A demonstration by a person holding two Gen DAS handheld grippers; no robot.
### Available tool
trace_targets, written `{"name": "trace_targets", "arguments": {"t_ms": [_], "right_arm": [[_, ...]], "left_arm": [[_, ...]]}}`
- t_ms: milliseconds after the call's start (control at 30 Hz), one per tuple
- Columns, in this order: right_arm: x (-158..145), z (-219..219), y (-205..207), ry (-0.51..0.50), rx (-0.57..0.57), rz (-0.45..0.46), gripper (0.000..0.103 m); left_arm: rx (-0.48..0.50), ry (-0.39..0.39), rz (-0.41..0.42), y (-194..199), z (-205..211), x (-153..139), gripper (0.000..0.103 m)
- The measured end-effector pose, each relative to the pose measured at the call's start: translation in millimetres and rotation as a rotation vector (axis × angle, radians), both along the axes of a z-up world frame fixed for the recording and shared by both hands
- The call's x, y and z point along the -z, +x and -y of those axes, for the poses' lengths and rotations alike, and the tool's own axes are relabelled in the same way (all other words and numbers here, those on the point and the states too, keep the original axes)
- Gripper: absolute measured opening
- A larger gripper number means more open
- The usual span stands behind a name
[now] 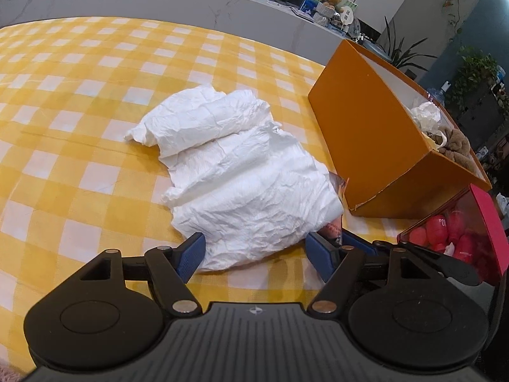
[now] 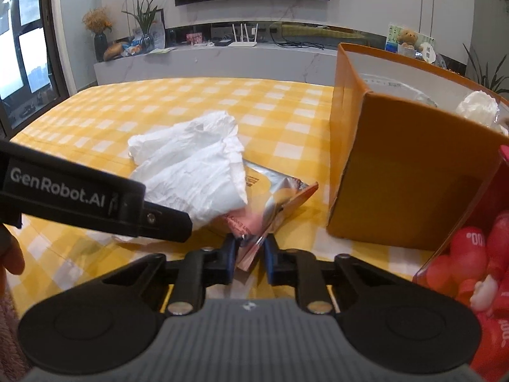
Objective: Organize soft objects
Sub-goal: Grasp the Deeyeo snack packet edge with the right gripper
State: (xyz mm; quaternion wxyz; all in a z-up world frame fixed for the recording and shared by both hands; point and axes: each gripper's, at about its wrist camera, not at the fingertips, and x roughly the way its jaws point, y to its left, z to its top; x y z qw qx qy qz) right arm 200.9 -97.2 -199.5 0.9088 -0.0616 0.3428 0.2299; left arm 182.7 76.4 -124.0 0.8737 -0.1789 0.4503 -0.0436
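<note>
A crumpled white soft sheet [image 1: 235, 165] lies on the yellow checked tablecloth [image 1: 79, 127]. My left gripper [image 1: 256, 251] stands open, one finger on each side of the sheet's near edge, and the pads do not press it. In the right wrist view the same white sheet [image 2: 197, 172] partly covers a silver and pink foil packet [image 2: 276, 194]. My right gripper [image 2: 251, 251] is shut on that packet's near corner. The left gripper's black body [image 2: 95, 200] crosses that view from the left.
An open orange box [image 1: 375, 133] [image 2: 397, 172] stands to the right, holding a white wad and a brown plush toy [image 1: 455, 146]. Nearer on the right is a red box [image 1: 490, 219] of red plush toys [image 2: 470, 254]. A low grey counter [image 2: 206, 60] runs behind the table.
</note>
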Motion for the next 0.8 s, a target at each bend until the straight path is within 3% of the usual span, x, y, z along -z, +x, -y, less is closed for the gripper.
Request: {"name": "trace_targets", "arguments": {"t_ms": [167,300,467,500,667,800], "right_arm": [[2,-3,-4,-0.013,-0.001,0.000,0.014],[2,0,-3,-0.003,0.001,0.001,0.014],[1,-2,-10,-0.016,-0.002,0.047,0.014],[1,-3,-11,-0.024,-0.002,0.058,0.014],[-7,5,-19,-0.012,0.022,0.055,0.013],[-19,14,-34,-0.029,0.022,0.033,0.011]], "left_arm": [[-0.006,0.020,0.013,3,5,3,0.083],[-0.019,0.064,0.021,5,8,3,0.054],[-0.087,-0.011,0.014,3,-10,5,0.021],[-0.098,-0.018,0.013,2,-12,5,0.000],[-0.097,-0.035,0.070,-13,-12,-11,0.000],[-0.086,-0.019,0.069,-36,-3,-24,0.000]]}}
